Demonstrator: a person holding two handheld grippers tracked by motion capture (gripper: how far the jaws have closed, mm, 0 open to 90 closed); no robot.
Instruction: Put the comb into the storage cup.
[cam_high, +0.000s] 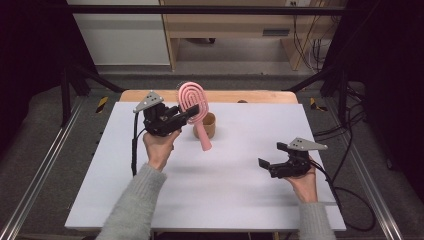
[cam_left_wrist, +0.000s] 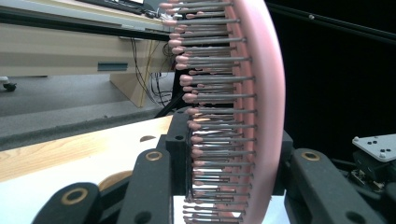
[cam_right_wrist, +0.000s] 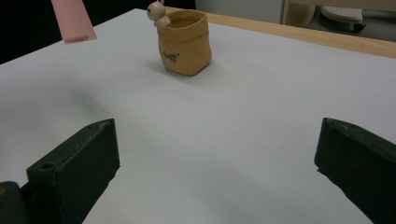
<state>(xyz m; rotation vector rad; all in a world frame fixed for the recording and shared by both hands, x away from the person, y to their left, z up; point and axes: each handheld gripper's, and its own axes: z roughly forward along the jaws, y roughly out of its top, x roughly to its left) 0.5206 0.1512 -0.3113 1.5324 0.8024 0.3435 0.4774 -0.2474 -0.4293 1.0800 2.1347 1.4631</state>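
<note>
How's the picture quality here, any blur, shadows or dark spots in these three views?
High view: white table evenly lit, surroundings dark, soft shadows under both hands. Left gripper view: pink hairbrush very close and slightly soft, black backdrop on the right. Right gripper view: tan pot sharp with a faint shadow, near jaws blurred.

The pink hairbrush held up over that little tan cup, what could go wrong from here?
1. The left gripper pinches the hairbrush by its head, across the bristles, so the brush might twist or slip.
2. Its handle hangs near the small cup; lowering it off-centre could tip the cup.
</note>
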